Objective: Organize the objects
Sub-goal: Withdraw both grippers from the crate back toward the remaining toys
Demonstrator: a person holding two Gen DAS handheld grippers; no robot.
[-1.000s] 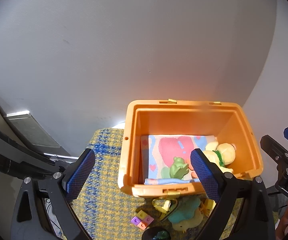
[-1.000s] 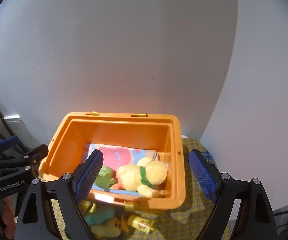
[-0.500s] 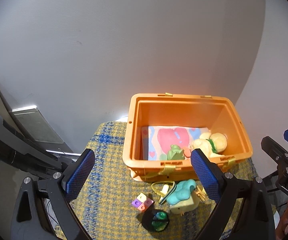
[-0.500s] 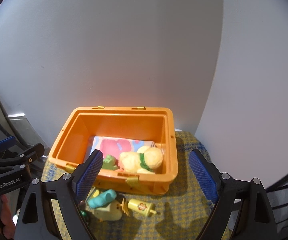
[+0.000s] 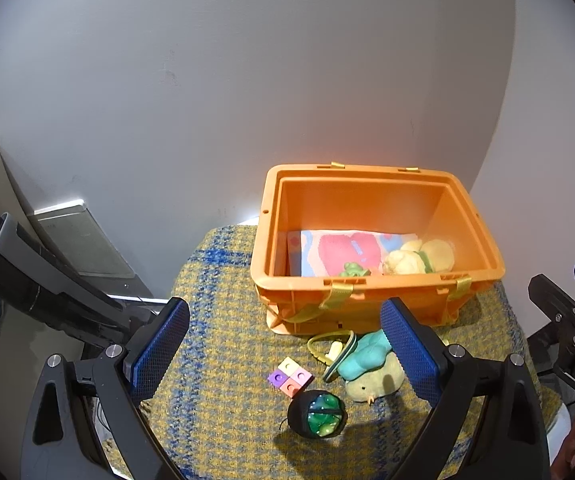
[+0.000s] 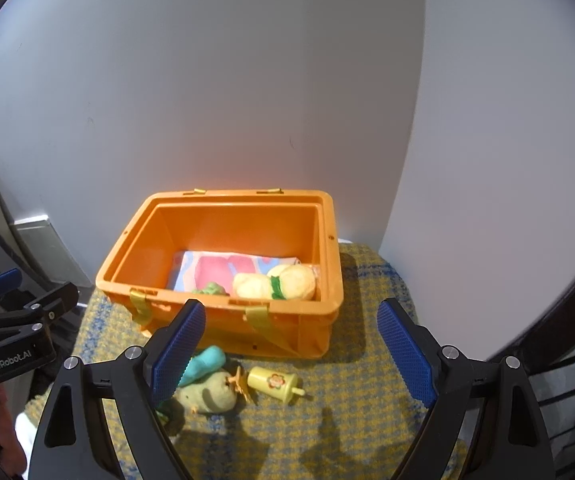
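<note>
An orange bin (image 5: 375,300) (image 6: 311,336) stands on a yellow-and-blue woven cloth (image 5: 223,360) (image 6: 367,412). Inside lie a pink-and-blue cloth (image 5: 343,248), a green toy (image 5: 353,270) and a yellow plush (image 5: 423,258) (image 6: 275,282). In front of the bin lie coloured blocks (image 5: 289,377), a black-and-green ball (image 5: 316,414), a teal toy (image 5: 367,356) (image 6: 205,362), a pale green plush (image 5: 375,382) (image 6: 207,394) and a yellow toy cup (image 6: 275,384). My left gripper (image 5: 283,350) and right gripper (image 6: 291,356) are open and empty, held back above the loose toys.
A grey wall stands close behind the bin. A grey flat panel (image 5: 75,240) leans at the left. The cloth-covered surface ends in rounded edges left and right. A yellow strap loop (image 5: 329,346) lies by the bin's front.
Both grippers have pulled back and up from the bin. The bin looks smaller and the loose toys in front of it have come fully into view.
</note>
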